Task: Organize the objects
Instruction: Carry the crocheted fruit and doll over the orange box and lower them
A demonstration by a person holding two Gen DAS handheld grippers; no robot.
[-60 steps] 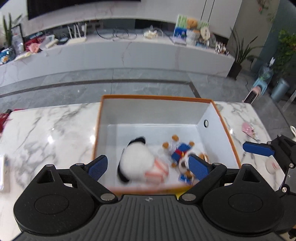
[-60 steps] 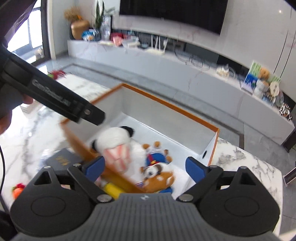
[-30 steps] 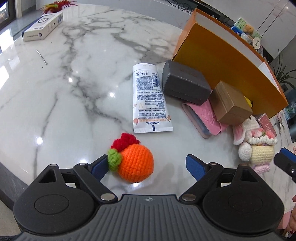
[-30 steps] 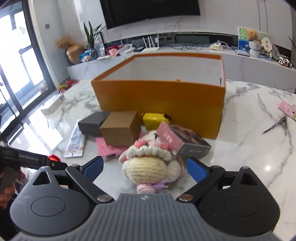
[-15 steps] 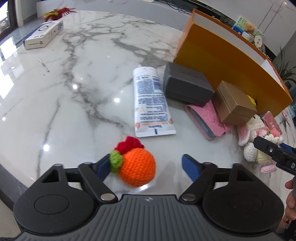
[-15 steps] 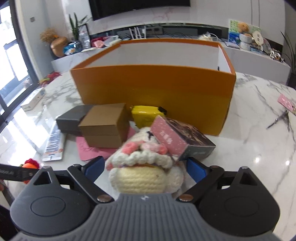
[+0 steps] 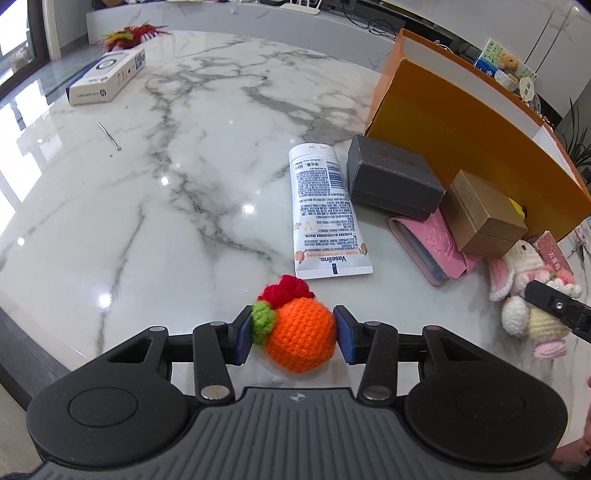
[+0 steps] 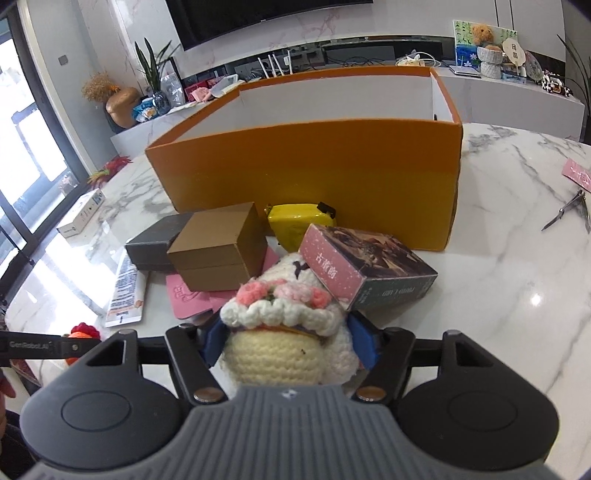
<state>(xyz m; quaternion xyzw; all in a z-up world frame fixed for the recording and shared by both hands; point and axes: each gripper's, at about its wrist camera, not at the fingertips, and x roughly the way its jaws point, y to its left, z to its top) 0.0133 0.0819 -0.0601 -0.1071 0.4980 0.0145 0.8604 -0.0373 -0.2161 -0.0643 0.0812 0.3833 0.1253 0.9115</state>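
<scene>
Reaching low over the tabletop (image 7: 147, 192), the left tongs (image 7: 293, 334) clamped the crocheted orange (image 7: 300, 340); the right tongs (image 8: 290, 341) gripped the knitted bunny (image 8: 277, 332) before the orange box (image 8: 306, 177).

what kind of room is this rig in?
Most likely a home living room: wall-mounted TV above a long low media console, potted plants, and a marble table strewn with household items.

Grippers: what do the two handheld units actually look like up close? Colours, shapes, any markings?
Both look alike: matte black plastic, a ribbed grey centre housing with a small emblem, round black discs either side, silver pivot screws on the linkage arms, and blue pads on the fingers. That holds for the left gripper and the right gripper. The left unit's side, in the right wrist view, bears white "GenRobot.AI" lettering. No cables show.
</scene>
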